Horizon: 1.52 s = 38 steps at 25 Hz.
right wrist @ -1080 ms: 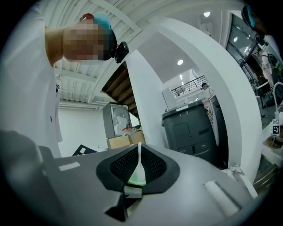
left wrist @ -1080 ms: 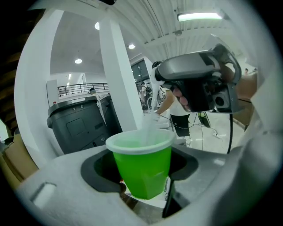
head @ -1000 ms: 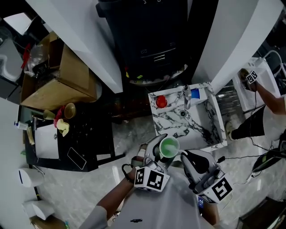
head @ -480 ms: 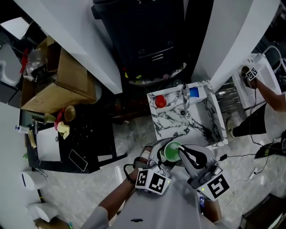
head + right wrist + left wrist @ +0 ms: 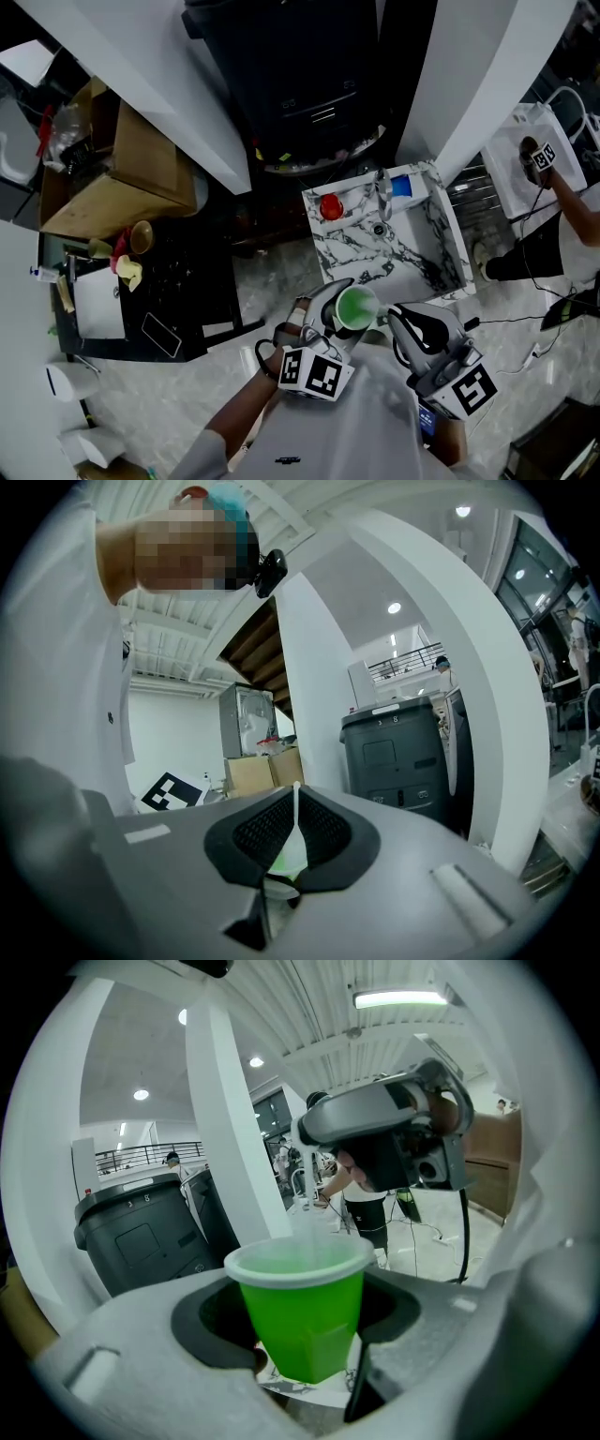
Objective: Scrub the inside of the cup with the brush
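Near a marbled sink, left hand-held gripper clamps tapered green cup.

I counted one green cup, one thin white brush, and two grippers: the left gripper and the right gripper. One marbled sink held one red object and one blue object; one black bin stood behind.

white pillars, pale marbled floor, dark bin, ceiling strip light.
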Available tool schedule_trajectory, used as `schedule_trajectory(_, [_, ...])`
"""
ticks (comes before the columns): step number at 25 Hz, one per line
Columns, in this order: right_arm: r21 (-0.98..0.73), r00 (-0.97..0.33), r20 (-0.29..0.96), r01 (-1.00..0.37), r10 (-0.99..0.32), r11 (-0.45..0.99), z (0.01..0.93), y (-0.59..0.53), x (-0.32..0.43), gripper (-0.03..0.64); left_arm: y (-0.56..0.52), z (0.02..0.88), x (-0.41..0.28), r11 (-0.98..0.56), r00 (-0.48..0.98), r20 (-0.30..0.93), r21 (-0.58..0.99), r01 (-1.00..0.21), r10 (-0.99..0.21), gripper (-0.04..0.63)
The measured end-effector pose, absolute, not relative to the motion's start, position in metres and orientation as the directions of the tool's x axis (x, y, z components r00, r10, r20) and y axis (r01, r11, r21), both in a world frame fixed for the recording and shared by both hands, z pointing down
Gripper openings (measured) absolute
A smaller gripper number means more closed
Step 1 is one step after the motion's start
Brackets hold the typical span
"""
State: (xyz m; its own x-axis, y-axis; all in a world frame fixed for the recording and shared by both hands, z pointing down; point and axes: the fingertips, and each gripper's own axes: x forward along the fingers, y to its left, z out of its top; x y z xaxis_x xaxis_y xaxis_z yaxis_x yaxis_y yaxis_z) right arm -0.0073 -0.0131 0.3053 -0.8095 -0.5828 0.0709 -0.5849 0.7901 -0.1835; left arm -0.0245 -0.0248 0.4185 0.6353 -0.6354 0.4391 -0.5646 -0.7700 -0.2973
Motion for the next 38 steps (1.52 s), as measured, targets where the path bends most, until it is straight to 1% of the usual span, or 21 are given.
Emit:
schedule_trajectory(3, [-0.184,-0.817,0.08,-0.575,-0.571,0.797,0.306,-0.007,-0.003,0.02,-0.023,0.419,-0.023,-0.769,0.635,0.439,-0.291,-0.569,-0.635,0.285])
schedule_trajectory(8, [-0.231,-0.831,0.086,-0.553,-0.549,0.801,0.307,0.006,0.0,0.02,-0.017,0.422,-0.017,-0.776,0.64,0.444,-0.283,-0.564,-0.627,0.285])
schedule_trajectory(16, [-0.268,-0.864,0.042,-0.494,-0.502,0.827,0.302,0.025,-0.014,0.021,-0.012,0.424,-0.008,-0.783,0.646,0.446,-0.287,-0.553,-0.62,0.285])
schedule_trajectory(21, [-0.26,-0.864,0.013,-0.489,-0.504,0.832,0.297,0.021,-0.019,0.021,-0.011,0.424,-0.002,-0.786,0.649,0.446,-0.293,-0.545,-0.616,0.285])
schedule_trajectory(31, [-0.214,-0.826,-0.04,-0.542,-0.562,0.813,0.286,-0.004,-0.011,0.02,-0.006,0.423,0.007,-0.793,0.648,0.459,-0.312,-0.523,-0.608,0.285])
schedule_trajectory(38, [-0.152,-0.788,-0.011,-0.607,-0.616,0.78,0.291,-0.014,0.008,0.02,-0.01,0.423,0.006,-0.788,0.641,0.46,-0.324,-0.524,-0.615,0.285])
